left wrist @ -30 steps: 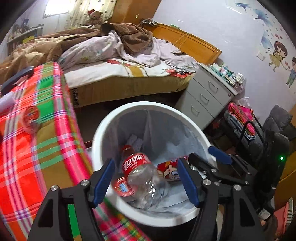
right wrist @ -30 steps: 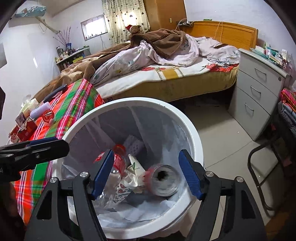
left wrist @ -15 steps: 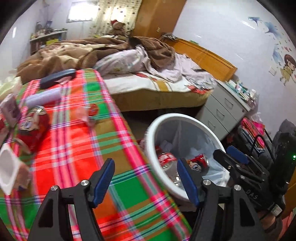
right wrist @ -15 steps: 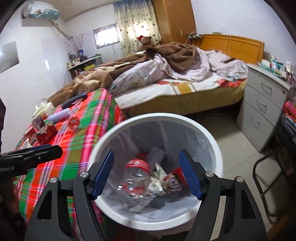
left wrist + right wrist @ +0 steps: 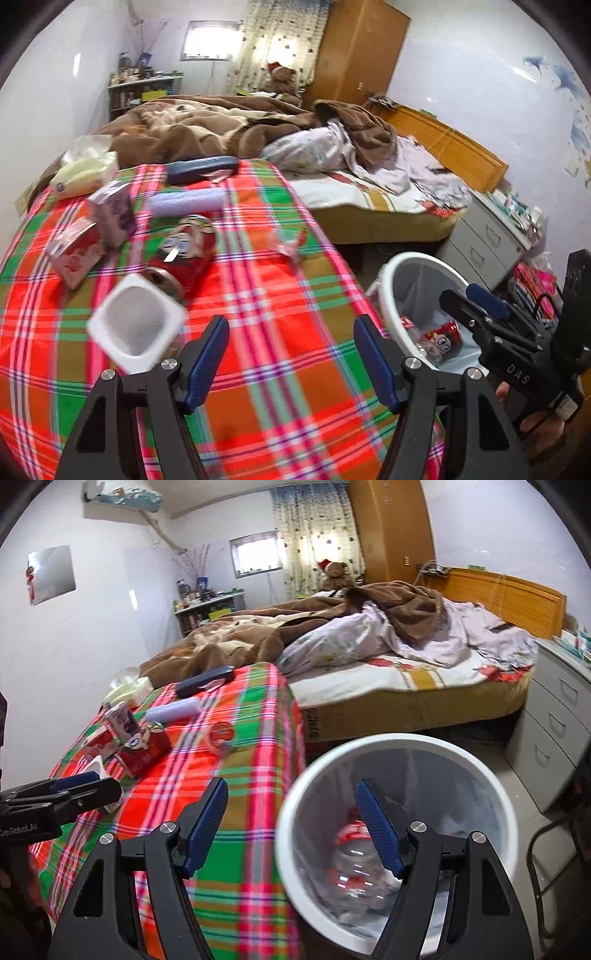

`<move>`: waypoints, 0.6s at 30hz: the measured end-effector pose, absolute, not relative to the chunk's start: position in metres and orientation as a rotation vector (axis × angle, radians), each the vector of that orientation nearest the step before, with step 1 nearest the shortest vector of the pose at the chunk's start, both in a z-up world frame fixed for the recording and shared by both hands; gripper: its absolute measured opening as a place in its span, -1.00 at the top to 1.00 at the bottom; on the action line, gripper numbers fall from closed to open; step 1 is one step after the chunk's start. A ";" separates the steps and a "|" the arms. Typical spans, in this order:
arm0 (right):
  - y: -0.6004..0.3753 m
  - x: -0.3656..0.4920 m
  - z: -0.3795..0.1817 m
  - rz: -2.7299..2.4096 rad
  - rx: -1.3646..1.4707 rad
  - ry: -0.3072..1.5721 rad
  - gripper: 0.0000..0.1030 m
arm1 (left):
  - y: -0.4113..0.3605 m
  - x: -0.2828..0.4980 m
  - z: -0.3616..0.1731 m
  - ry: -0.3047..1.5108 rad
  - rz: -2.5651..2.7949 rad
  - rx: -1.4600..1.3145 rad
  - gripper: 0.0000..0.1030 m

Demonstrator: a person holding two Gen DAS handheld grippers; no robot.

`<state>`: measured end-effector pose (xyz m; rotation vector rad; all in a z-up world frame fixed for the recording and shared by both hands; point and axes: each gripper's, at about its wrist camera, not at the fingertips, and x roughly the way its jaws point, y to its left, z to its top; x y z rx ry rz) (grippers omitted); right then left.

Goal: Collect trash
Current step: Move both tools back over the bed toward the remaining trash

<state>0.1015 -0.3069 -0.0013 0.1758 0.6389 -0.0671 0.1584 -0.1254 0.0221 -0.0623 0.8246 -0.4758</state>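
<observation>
Beyond the plaid cloth, a bed (image 5: 369,192) heaped with a brown blanket (image 5: 258,635) fills the far side of the room, with a grey drawer unit (image 5: 557,716) at its head end. Nearer, the surface (image 5: 280,369) under its red, green and orange checked cloth takes up most of the left wrist view, and a white trash bin (image 5: 295,867) lined with a pale bag stands on the floor just beside its edge. Inside the bin lie a clear plastic bottle (image 5: 354,871) with a red label and a red can (image 5: 443,334). On the surface, trash is scattered: a red can on its side (image 5: 184,254), a small red carton (image 5: 74,254) and a purple-printed carton (image 5: 114,216) near it, a white square cup (image 5: 136,325) close to the camera and blurred, and a crumpled clear wrapper (image 5: 288,240) toward the bed side. A dark blue case (image 5: 201,170), a pale purple roll (image 5: 184,201) and a tissue pack (image 5: 85,173) sit at the far end. Over the cloth, the left gripper (image 5: 291,354) hangs with its fingers spread wide and nothing between them. Across the bin's near rim, the right gripper (image 5: 291,830) points with its fingers likewise wide and empty.
</observation>
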 end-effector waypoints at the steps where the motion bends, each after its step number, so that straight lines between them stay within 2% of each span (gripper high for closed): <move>1: -0.301 0.106 -0.002 -0.054 0.170 0.643 -0.43 | -0.117 0.161 0.022 0.825 -0.465 -0.071 -0.35; 18: -0.243 0.177 -0.011 0.057 0.058 0.711 -0.43 | 0.013 0.219 0.009 0.826 -0.253 -0.171 -0.35</move>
